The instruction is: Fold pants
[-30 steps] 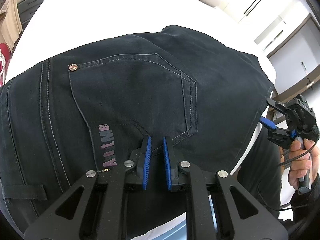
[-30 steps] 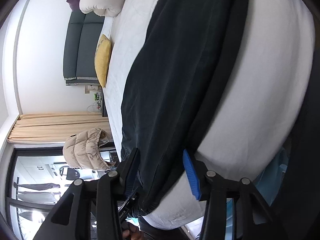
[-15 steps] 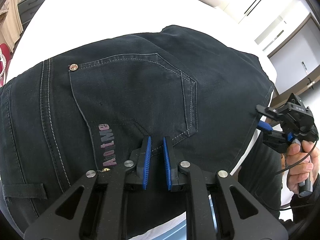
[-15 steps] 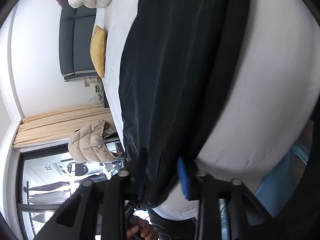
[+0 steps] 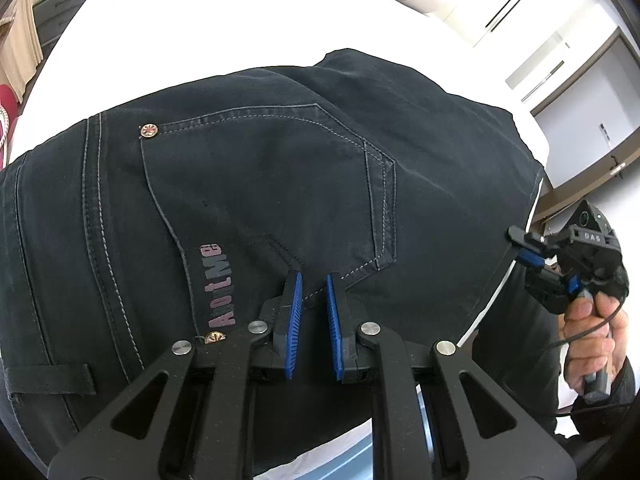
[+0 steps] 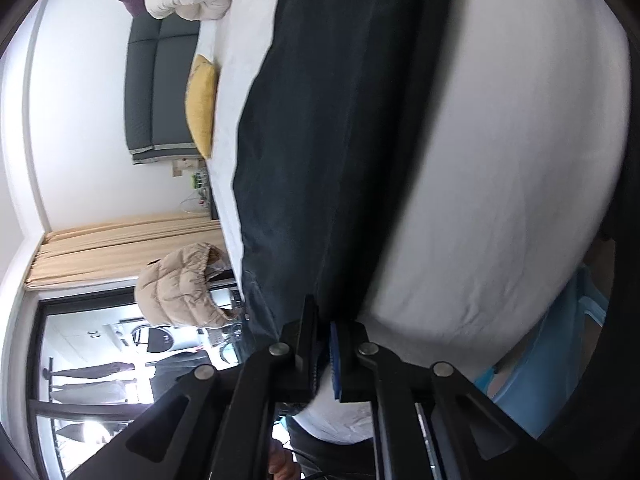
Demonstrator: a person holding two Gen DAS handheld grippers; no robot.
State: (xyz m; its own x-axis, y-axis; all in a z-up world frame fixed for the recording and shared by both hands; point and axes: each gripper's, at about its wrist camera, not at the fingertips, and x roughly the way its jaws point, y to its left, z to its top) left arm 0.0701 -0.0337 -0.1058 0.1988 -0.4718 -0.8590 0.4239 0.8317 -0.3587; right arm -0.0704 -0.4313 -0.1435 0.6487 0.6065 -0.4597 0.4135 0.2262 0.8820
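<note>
Both grippers are now gripping the dark denim pants lying on the white bed: the right gripper is just closing its jaws on the hem, the left gripper is staying clamped near the waist, so folding can begin.

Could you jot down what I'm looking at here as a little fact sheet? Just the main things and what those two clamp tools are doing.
Garment: dark pants, spread flat, back pocket up
Surface: white bed
Left gripper: jaws narrowly closed over the waist end near the pocket
Right gripper: jaws have just been closing and now pinch the pants' edge at the leg end
Person: a hand holds the right gripper
Folding: not yet visible
</note>
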